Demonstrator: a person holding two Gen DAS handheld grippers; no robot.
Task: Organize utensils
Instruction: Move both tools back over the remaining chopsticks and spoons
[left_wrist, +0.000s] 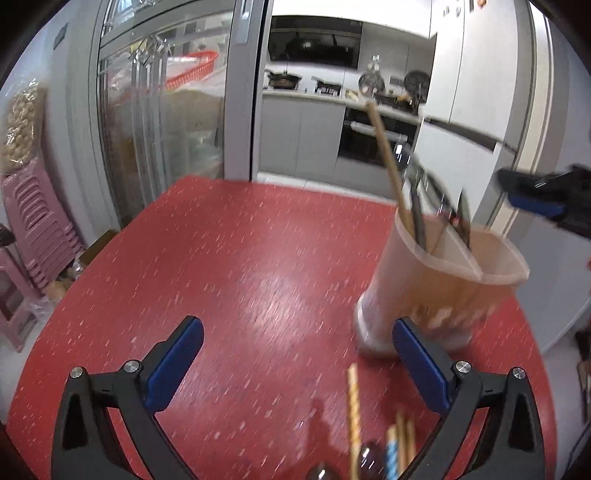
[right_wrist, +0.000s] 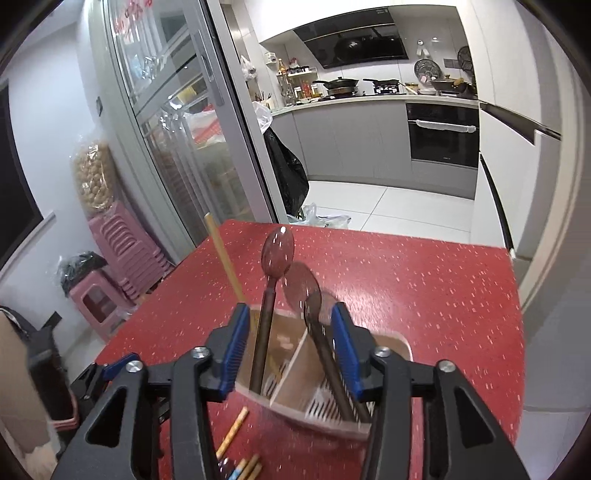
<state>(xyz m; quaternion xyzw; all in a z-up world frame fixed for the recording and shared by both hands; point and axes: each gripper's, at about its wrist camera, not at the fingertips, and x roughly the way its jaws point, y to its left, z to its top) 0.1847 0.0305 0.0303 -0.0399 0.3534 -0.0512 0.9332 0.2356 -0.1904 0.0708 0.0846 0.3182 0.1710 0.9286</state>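
**Utensil holder on the red tabletop, both hand-held grippers spread**

A pale beige plastic utensil holder (left_wrist: 439, 280) with an inner divider stands on the red speckled tabletop (left_wrist: 236, 266), toward its right side in the left wrist view. In that view the holder is blurred.

One compartment holds a long tan wooden chopstick (right_wrist: 223, 258) that leans up and out to the left, together with a dark translucent brown spoon (right_wrist: 271, 291) standing bowl-up. The next compartment holds two more dark brown spoons (right_wrist: 314, 306), also bowl-up, leaning against the divider side.

The right hand-held gripper (right_wrist: 291, 347) hangs over the holder with its blue-padded fingers (right_wrist: 236, 350) spread on either side of the rim and the spoon handles; it pinches nothing, and whether the pads touch the holder cannot be told.

The left hand-held gripper (left_wrist: 295, 365) is held low over the tabletop, its jaws wide apart and empty, the right pad just beside the holder's base. Between its fingers, near the bottom edge, lies a loose cluster of patterned chopsticks (left_wrist: 384, 432) on the tabletop, one striped yellow, one striped blue, with a dark spoon bowl (left_wrist: 369, 458) beside them.
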